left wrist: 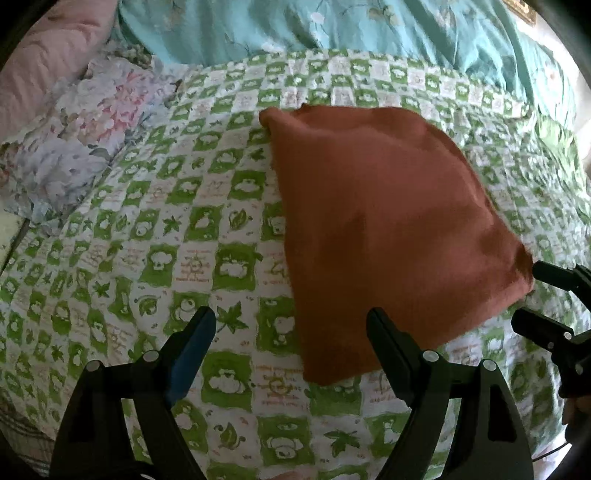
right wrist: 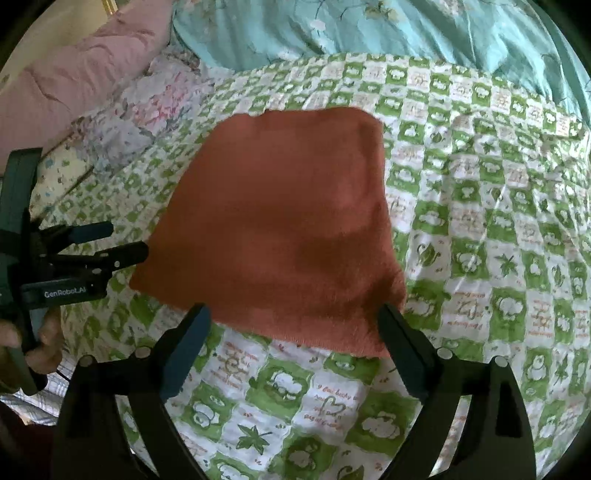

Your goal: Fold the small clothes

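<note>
A rust-orange cloth (left wrist: 376, 229) lies folded flat on the green-and-white checked bedspread (left wrist: 147, 236); it also shows in the right wrist view (right wrist: 280, 229). My left gripper (left wrist: 291, 325) is open and empty, its fingers straddling the cloth's near left corner just above the bed. My right gripper (right wrist: 295, 325) is open and empty at the cloth's near edge. The right gripper shows at the right of the left wrist view (left wrist: 535, 295), by the cloth's right corner. The left gripper shows at the left of the right wrist view (right wrist: 125, 240), by the cloth's left corner.
A teal floral quilt (left wrist: 332, 29) lies across the back of the bed. A pink pillow (right wrist: 74, 85) and a floral pillow (left wrist: 85, 133) sit at the left. The bed's edge is at the far left.
</note>
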`<action>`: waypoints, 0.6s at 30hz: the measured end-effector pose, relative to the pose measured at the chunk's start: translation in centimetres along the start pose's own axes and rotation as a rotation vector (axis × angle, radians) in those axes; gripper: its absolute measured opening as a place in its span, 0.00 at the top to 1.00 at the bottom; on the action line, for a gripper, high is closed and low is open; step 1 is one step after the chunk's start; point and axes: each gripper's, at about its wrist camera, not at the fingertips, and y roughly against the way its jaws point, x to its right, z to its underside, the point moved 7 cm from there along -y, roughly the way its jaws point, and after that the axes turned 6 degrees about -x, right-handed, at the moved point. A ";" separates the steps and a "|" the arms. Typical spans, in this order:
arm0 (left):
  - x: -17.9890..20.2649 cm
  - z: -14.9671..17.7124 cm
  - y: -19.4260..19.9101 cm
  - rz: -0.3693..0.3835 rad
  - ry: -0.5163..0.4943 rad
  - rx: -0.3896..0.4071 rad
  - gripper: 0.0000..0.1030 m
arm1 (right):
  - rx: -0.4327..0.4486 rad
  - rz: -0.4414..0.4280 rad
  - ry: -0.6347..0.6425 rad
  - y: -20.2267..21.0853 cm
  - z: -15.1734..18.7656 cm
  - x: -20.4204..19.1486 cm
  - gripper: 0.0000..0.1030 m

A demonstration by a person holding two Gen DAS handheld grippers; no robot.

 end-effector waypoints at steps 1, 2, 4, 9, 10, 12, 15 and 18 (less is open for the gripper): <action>0.1 0.1 0.0 0.001 -0.004 -0.003 0.18 | -0.003 -0.002 0.001 0.0 0.2 -0.1 0.11; 0.2 0.3 -0.1 -0.001 -0.011 -0.010 0.18 | -0.005 -0.004 0.002 0.0 0.4 -0.1 0.11; 0.5 0.5 -0.3 -0.004 -0.024 -0.022 0.18 | -0.010 -0.004 0.003 0.0 0.6 -0.3 0.10; 1.2 0.9 -0.3 -0.005 -0.048 -0.030 0.17 | -0.020 0.001 -0.019 0.1 0.9 -0.3 0.10; 1.2 0.9 -0.2 -0.006 -0.049 -0.029 0.17 | -0.019 0.006 -0.022 0.1 0.9 -0.2 0.10; 1.3 0.9 -0.1 -0.005 -0.054 -0.026 0.17 | -0.015 0.007 -0.027 0.3 0.9 -0.3 0.10; 1.4 0.8 0.1 -0.004 -0.057 -0.016 0.17 | -0.005 0.009 -0.032 0.4 0.8 -0.3 0.09; 1.4 0.6 0.2 -0.005 -0.058 -0.010 0.16 | 0.002 0.007 -0.033 0.5 0.5 -0.4 0.09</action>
